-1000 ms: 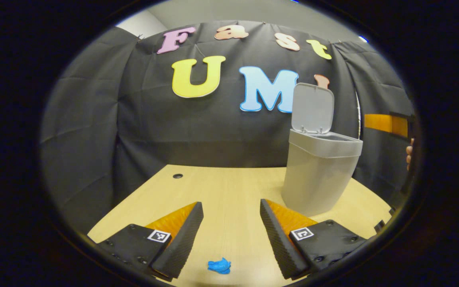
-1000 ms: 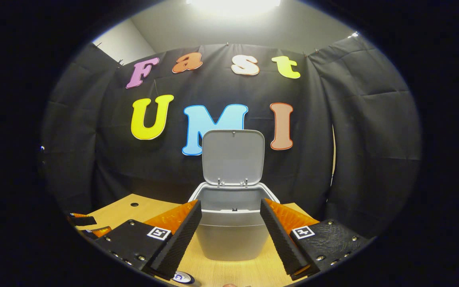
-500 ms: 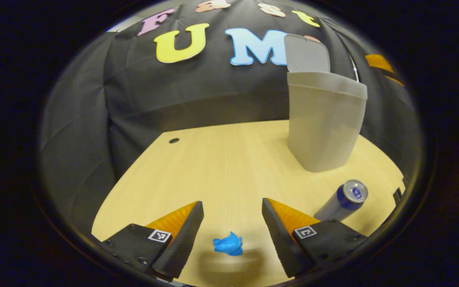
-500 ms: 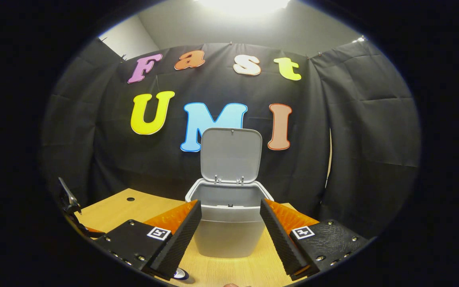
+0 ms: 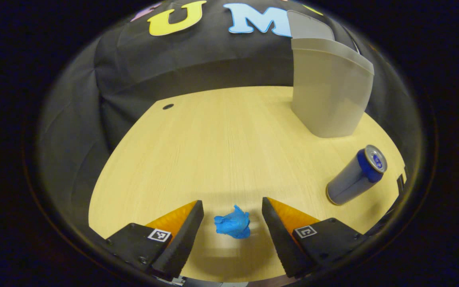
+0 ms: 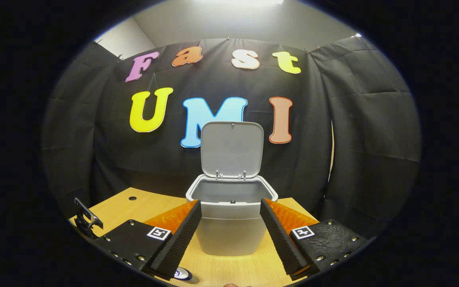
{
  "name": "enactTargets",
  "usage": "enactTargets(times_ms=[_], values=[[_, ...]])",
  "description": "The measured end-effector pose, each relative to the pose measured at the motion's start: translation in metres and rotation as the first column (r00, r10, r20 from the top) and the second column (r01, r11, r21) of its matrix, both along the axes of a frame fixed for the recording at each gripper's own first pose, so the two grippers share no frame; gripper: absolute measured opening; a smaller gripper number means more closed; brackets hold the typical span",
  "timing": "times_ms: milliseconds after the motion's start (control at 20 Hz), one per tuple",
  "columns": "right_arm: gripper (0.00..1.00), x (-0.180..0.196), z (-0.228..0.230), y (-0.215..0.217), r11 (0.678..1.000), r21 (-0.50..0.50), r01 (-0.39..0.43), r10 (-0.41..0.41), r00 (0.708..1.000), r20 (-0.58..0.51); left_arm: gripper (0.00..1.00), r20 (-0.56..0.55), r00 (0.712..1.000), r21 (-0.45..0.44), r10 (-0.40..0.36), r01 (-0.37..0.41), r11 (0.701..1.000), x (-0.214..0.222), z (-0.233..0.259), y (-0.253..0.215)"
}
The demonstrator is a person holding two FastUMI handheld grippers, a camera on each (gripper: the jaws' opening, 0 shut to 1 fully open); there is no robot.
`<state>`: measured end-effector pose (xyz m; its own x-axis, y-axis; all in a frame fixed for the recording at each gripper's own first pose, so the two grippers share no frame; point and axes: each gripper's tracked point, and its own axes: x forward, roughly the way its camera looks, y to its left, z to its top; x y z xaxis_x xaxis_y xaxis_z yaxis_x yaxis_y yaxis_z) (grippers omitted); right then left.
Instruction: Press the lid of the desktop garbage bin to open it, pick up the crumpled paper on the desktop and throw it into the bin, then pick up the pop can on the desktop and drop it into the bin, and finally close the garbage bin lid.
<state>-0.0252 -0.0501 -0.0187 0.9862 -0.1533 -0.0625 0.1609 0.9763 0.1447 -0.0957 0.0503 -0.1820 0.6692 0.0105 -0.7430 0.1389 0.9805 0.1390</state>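
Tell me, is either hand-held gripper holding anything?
No. The left hand-held gripper is open around the blue crumpled paper, not touching it. The right hand-held gripper is open, empty.

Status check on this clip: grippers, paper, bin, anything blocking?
Left gripper open, straddling blue crumpled paper on wooden desk. Right gripper open, facing grey plastic bin, lid up. Blue pop can upright, off to the side; nothing blocking.

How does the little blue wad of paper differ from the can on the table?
The crumpled paper is bright blue and shapeless; the pop can is a smooth cylinder, grey with a blue band near its top. The paper is much smaller. It lies between the open fingers of the left gripper; the can stands apart, near the bin. Both rest on the wooden table.
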Motion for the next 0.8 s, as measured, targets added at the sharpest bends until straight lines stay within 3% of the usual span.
enactTargets(times_ms=[300,450,500,550,600,750,800], values=[[0.95,0.006,0.0,0.009,1.0,-0.003,-0.027,0.027,1.0,-0.003,1.0,-0.071,0.997,-0.024,0.006,-0.008,1.0,-0.01,-0.012,0.007],[0.95,0.006,-0.002,0.014,0.999,-0.006,-0.035,0.035,0.999,-0.009,0.92,-0.087,0.996,-0.026,0.005,-0.008,1.0,-0.014,-0.018,0.009],[0.95,0.007,-0.002,0.014,0.999,-0.006,-0.035,0.035,0.999,-0.011,0.97,-0.094,0.996,-0.031,0.003,-0.006,1.0,-0.014,-0.021,0.009],[0.95,0.006,-0.003,0.015,0.999,-0.005,-0.035,0.035,0.999,-0.011,0.92,-0.102,0.995,-0.039,0.001,-0.005,0.999,-0.016,-0.023,0.008],[0.95,0.005,-0.003,0.015,0.999,-0.005,-0.033,0.033,0.999,-0.012,0.94,-0.108,0.994,-0.046,0.001,-0.006,0.999,-0.015,-0.025,0.009],[0.95,0.005,-0.005,0.01,1.0,-0.004,-0.024,0.024,1.0,-0.017,0.87,-0.112,0.994,-0.049,0.004,-0.009,0.999,-0.016,-0.029,0.01],[0.95,0.004,-0.006,0.01,1.0,-0.001,-0.022,0.022,1.0,-0.021,0.77,-0.117,0.993,-0.041,0.005,-0.01,0.999,-0.016,-0.029,0.012]])
